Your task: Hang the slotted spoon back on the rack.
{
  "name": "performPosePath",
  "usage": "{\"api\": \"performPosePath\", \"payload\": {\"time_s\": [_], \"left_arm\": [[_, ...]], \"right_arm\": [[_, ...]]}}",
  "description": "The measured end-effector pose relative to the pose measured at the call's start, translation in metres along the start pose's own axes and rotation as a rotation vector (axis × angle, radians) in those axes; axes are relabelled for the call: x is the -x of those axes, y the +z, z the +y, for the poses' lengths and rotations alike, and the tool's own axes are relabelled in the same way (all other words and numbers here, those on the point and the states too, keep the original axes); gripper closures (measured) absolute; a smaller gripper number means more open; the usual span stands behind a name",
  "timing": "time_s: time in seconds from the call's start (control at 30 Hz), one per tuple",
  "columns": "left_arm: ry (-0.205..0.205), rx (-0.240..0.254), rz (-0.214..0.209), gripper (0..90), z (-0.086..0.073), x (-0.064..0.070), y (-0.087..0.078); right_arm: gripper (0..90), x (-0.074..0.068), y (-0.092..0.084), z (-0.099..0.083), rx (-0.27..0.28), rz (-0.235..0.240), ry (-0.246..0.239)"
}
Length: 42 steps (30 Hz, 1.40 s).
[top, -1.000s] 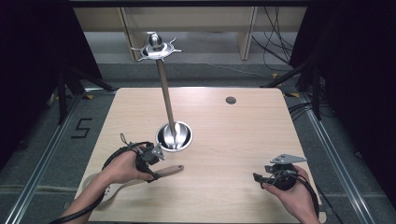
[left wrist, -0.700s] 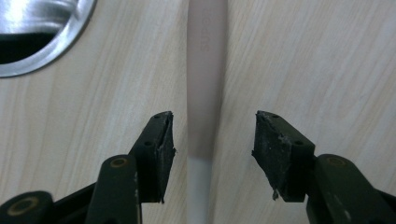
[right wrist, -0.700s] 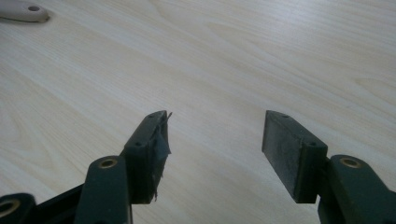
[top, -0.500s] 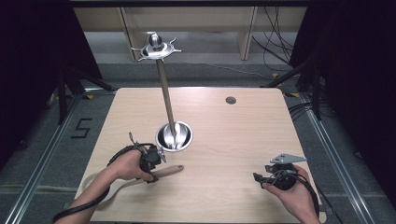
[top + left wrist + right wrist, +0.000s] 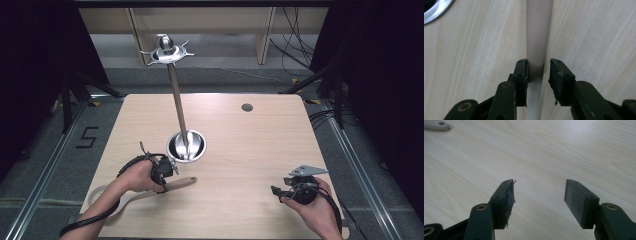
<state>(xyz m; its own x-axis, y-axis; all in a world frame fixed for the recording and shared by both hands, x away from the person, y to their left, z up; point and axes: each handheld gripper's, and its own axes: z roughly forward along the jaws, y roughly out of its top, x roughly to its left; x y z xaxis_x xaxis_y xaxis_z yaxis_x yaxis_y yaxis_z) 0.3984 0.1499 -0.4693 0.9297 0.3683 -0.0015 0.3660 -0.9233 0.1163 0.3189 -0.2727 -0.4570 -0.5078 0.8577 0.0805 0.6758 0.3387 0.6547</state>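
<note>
The step in hand is judged to be the pick-up of a flat, pale utensil handle [image 5: 176,184] from the wooden table [image 5: 240,150].

**Left side.** The left gripper [image 5: 165,175] is seen in the high view at the table's 7 o'clock sector, at the 7 o'clock side of the steel base dish [image 5: 187,146] of the tall utensil stand [image 5: 176,95]. The handle lies flat on the table, its free rounded end directed toward 3 o'clock. In the left gripper view, the handle [image 5: 537,37] runs toward 12 o'clock between the jaws. The jaws have just been closing around it: one pad is touching the handle's edge, while a narrow gap is seen at the other. The pinch is thus not yet complete.

**Procedure.** The closing is to be finished until both pads bear on the handle's edges. The gripper is to be kept square to the handle, so that the thin strip is not twisted or tipped. The lift is to be made straight up, clear of the dish rim [image 5: 436,11] at 10 o'clock.

**Right side.** The right gripper [image 5: 278,192] is held at the table's 5 o'clock sector, well apart from the handle. Its jaws are spread over bare wood, with nothing between them [image 5: 539,197].
</note>
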Motion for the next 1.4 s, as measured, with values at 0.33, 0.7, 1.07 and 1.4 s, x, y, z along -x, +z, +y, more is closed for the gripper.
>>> {"api": "performPosePath", "payload": {"time_s": [0.33,0.7,1.07,1.4], "left_arm": [[0.002,-0.004,0.033,73.4,-0.003,0.0,0.005],[-0.011,0.134,0.124,73.8,-0.025,0.006,-0.031],[-0.159,0.433,0.2,73.9,-0.063,0.016,-0.073],[-0.213,0.625,0.287,74.0,-0.093,0.024,-0.087]], "right_arm": [[41.1,-0.003,0.001,0.001,-0.019,0.005,0.013],[41.0,-0.001,0.003,0.001,-0.007,0.004,-0.018],[40.8,-0.003,0.003,0.001,-0.012,0.0,-0.003],[40.7,-0.003,0.003,0.001,-0.01,-0.002,-0.001]]}}
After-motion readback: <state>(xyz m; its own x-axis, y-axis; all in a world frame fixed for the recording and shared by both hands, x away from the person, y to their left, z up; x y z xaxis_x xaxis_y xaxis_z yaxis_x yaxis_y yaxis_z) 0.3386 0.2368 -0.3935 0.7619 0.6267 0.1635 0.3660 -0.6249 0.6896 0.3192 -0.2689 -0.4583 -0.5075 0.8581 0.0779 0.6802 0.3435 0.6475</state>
